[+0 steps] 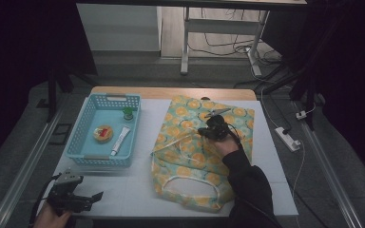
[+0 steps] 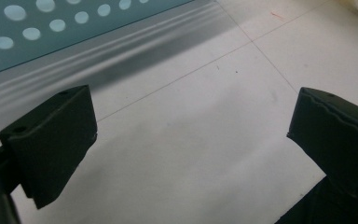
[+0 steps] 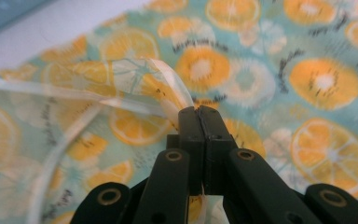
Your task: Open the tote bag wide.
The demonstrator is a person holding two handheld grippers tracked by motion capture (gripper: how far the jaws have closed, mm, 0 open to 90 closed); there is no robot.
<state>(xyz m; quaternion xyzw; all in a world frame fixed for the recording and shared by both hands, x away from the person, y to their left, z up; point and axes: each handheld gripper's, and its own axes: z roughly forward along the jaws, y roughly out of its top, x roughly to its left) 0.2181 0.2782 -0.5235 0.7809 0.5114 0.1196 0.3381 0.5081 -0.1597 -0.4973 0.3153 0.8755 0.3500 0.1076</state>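
Not much to read here, honestly. The teal fabric bag with the orange-slice print (image 3: 270,70) has small dark script lettering scattered between the slices, best seen in the right gripper view, but it's too blurry to make out a single word. The white tube (image 1: 120,140) and the round yellow-and-red item (image 1: 103,133) in the light blue plastic basket (image 1: 78,130) are too small to show any label.

Open table by the left tongs, bag under the right

Bare white table (image 1: 138,185) lies between left gripper (image 1: 78,199) and fruit-print bag (image 1: 190,156); blue basket (image 1: 88,142) blocks just beyond it. Right gripper (image 3: 198,112) sits over the bag.
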